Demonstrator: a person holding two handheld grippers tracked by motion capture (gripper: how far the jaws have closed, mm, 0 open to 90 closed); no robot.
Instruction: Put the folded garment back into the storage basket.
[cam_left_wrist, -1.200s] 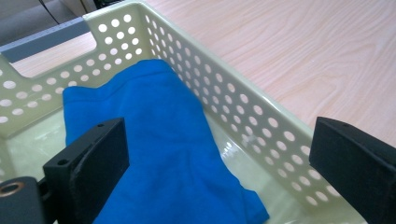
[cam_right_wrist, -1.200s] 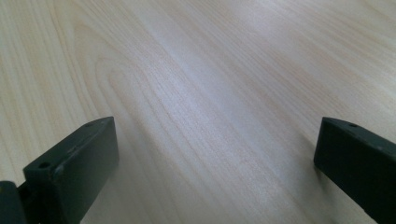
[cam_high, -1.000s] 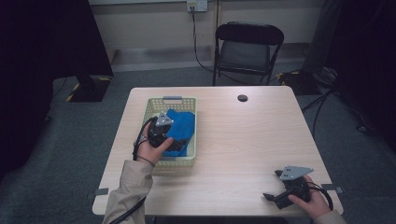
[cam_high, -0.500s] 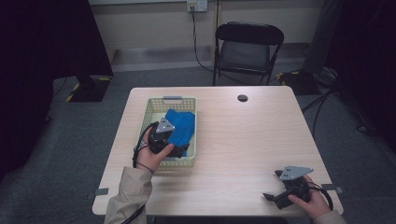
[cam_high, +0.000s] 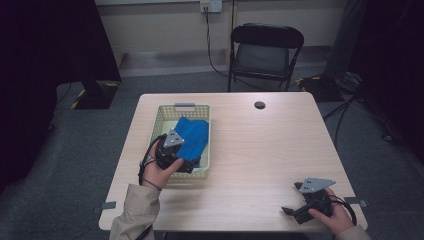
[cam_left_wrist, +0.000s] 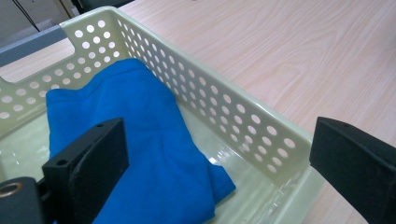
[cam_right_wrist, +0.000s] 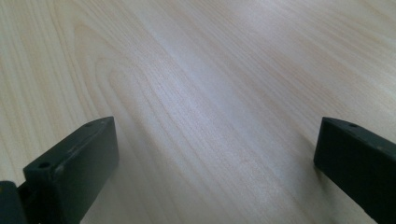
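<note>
Left gripper (cam_left_wrist: 215, 168) spread over blue cloth (cam_left_wrist: 140, 140), seemingly not touching.

Looks like a lab or recording room set up for testing, not a home. Plain light wooden table (cam_high: 260, 150) standing alone on grey carpet (cam_high: 75, 165), with a cable hole (cam_high: 259, 105) near its far edge. Single black folding chair (cam_high: 265, 50) pushed back against a bare pale wall. Wall socket (cam_high: 210, 5) with a cord hanging down. Black curtains (cam_high: 45, 45) at both sides, cables and gear (cam_high: 330, 87) lying on the floor at right.
</note>
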